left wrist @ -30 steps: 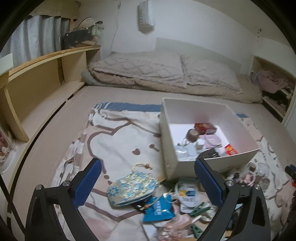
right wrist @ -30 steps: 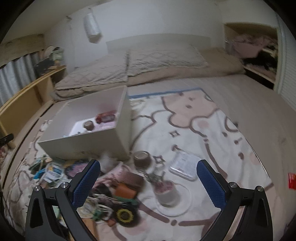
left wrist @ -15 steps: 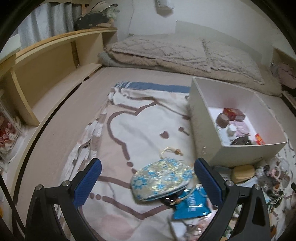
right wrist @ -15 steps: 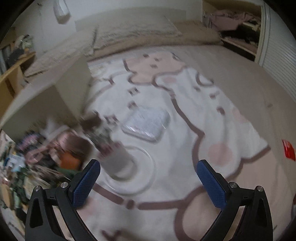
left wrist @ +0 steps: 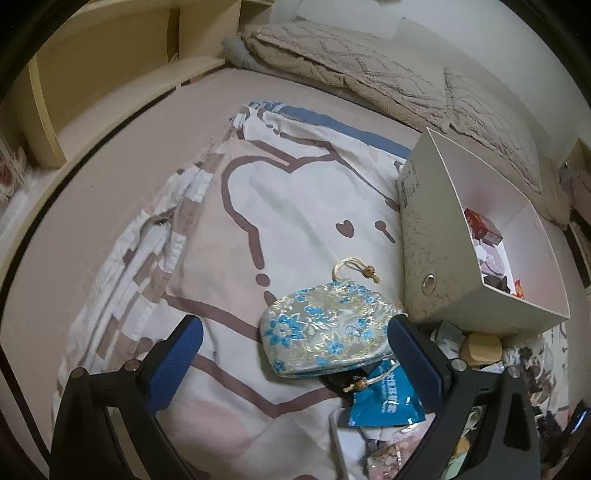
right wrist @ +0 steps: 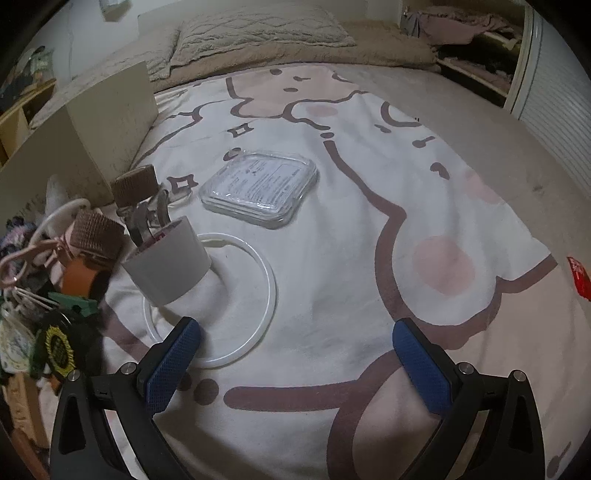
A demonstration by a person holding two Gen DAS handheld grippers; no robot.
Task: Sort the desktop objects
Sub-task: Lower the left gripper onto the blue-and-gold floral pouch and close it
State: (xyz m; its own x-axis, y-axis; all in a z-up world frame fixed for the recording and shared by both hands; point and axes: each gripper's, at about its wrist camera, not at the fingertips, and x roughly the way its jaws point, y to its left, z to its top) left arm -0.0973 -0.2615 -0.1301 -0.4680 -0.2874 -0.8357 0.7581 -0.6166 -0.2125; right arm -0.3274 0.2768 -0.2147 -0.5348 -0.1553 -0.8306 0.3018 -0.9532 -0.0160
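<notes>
My left gripper (left wrist: 295,365) is open and empty, low over the blanket. A blue-flowered brocade pouch (left wrist: 325,332) lies between its fingers, nearer the right one. A blue packet (left wrist: 384,400) lies just under the pouch. The white storage box (left wrist: 432,236) with several small items inside stands to the right. My right gripper (right wrist: 295,363) is open and empty above the blanket. A white cup (right wrist: 168,264) holding metal utensils lies tilted on a white ring (right wrist: 258,332) ahead to the left. A clear flat plastic case (right wrist: 260,186) lies further ahead.
A clutter pile (right wrist: 48,295) of clips, cords and small items lies at the right wrist view's left edge, beside the box wall (right wrist: 110,122). Pillows (right wrist: 258,29) lie at the back. A wooden shelf (left wrist: 110,74) runs along the left. A red scrap (right wrist: 580,277) lies at the right.
My left gripper has moved forward and down toward the pouch, which now sits between its fingers. My right gripper has swung right and lowered; the cup and ring now lie at its left.
</notes>
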